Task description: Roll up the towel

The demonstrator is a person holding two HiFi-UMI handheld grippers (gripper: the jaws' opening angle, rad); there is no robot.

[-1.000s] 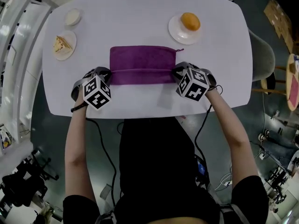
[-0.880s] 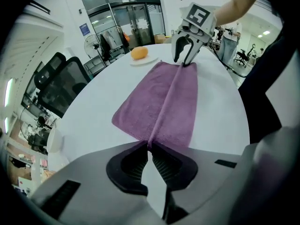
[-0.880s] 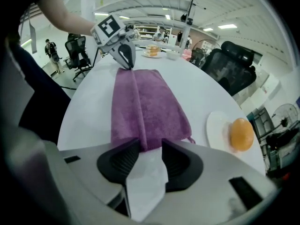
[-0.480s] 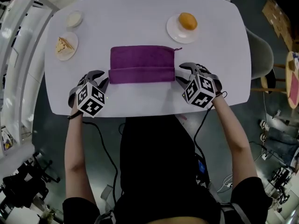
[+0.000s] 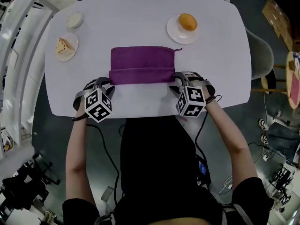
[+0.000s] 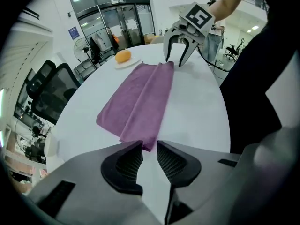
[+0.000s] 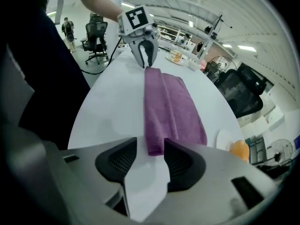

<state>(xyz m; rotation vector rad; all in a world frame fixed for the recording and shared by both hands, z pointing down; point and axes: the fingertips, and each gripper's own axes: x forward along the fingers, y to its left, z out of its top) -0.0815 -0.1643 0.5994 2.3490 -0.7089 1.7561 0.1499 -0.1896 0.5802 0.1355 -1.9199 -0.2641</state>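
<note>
Smack in the middle of the white table (image 5: 140, 22) sits the purple towel (image 5: 141, 64), spread out flat with its long sides running 9 to 3 o'clock. The edge nearest the person, on the 6 o'clock side, is turned over on itself into a thick band along the full width.

Left gripper (image 5: 107, 83) is at the towel's 8 o'clock corner, pointing steeply down. From its own view the jaws (image 6: 149, 146) are slightly apart, with the band's corner right at the mouth of the gap and bare table showing between the pads. So it's let go, not pinching anything.

Right gripper (image 5: 176, 78) mirrors that at the 4 o'clock corner. Its jaws (image 7: 150, 146) are spread a bit wider, and the end of the band sits between the tips with a gap on one side, so nothing's clamped there either.

Other stuff: an orange (image 5: 187, 21) on a plate (image 5: 174, 34) at roughly 1 o'clock from the towel. A wedge of food (image 5: 62, 46) on its own plate is around 10 o'clock, and a small bowl (image 5: 73, 18) sits further off, near 11.
</note>
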